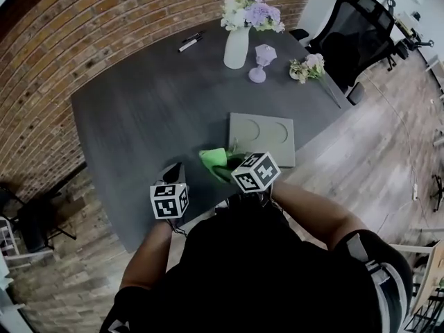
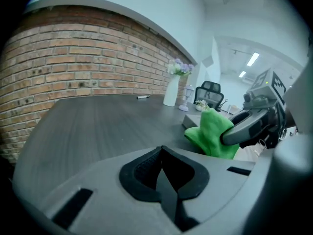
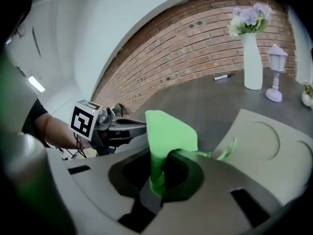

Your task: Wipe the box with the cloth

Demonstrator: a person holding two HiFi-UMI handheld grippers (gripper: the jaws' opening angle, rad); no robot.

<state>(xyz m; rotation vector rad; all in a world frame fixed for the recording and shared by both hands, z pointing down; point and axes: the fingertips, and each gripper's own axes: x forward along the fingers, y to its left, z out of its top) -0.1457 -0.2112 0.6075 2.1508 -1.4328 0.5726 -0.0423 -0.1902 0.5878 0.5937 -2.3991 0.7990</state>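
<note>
A flat grey box [image 1: 261, 139] with two round marks on its lid lies on the dark table, near the front edge. My right gripper [image 1: 234, 164] is shut on a green cloth [image 1: 215, 160] just left of the box's near corner. In the right gripper view the cloth [image 3: 168, 131] stands up out of the shut jaws [image 3: 159, 173], with the box [image 3: 264, 141] to the right. My left gripper [image 1: 172, 173] hovers at the table's front, left of the cloth. In its own view the left gripper [image 2: 164, 173] is shut on nothing, and the cloth [image 2: 212, 131] hangs to its right.
At the table's far side stand a white vase of flowers [image 1: 236, 46], a small purple lantern [image 1: 261, 62] and a little bouquet [image 1: 309, 66]. Two markers [image 1: 189, 42] lie near the brick wall. A black office chair [image 1: 354, 33] sits beyond the right corner.
</note>
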